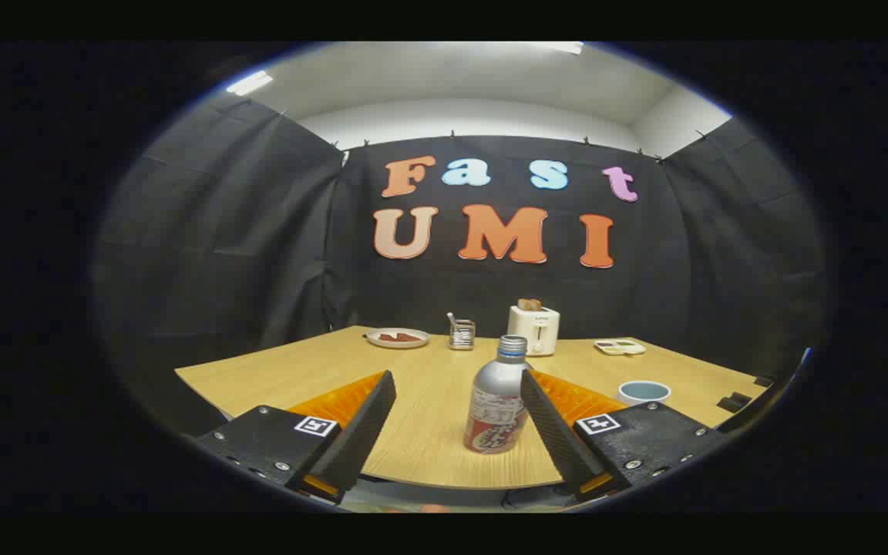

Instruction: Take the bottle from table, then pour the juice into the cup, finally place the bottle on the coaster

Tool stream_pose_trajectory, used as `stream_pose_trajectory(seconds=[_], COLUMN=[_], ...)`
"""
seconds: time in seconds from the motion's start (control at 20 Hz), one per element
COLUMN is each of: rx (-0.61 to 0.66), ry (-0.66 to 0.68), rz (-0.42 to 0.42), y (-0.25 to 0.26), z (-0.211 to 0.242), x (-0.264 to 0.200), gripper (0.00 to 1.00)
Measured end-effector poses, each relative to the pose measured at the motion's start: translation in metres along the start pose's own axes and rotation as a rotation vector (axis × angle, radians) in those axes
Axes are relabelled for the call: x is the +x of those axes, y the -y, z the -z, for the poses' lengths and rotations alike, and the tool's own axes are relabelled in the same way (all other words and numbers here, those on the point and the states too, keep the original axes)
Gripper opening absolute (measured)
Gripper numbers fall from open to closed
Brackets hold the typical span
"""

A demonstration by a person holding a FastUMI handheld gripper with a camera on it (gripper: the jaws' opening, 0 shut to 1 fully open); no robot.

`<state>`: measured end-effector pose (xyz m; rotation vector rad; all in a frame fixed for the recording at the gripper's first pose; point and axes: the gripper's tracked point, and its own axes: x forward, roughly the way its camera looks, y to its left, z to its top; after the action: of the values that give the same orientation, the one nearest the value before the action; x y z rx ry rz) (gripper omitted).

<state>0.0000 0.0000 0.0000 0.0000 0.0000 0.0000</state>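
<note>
Gripper (459, 385): fingers spread wide, nothing held. Bottle (496, 408): upright on counter (428, 432), between the fingers, nearer the right one. Cup (643, 392): beyond the right finger. Step: taking the bottle. Next, likely: centre, then close on its body.

One bottle (496, 405) stands near the table's (428, 432) front edge, between the spread fingers of the one gripper (457, 383) and close to one of them. One cup (643, 392) sits toward the right edge. Along the far edge stand one toaster (534, 329), one plate (397, 338), one small metal holder (461, 333) and one shallow tray (620, 347).
</note>
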Motion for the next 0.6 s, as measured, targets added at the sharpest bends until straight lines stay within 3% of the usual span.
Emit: stream_pose_trajectory(seconds=[0.1,0.2,0.6], rx=[-0.068,-0.012,0.046], ry=[0.012,0.02,0.001], rz=[-0.005,-0.063,-0.027], y=[-0.005,-0.023,-0.008], z=[-0.004,-0.004,0.001], x=[-0.001,-0.001,-0.002], gripper=[0.97,0.97,0.98])
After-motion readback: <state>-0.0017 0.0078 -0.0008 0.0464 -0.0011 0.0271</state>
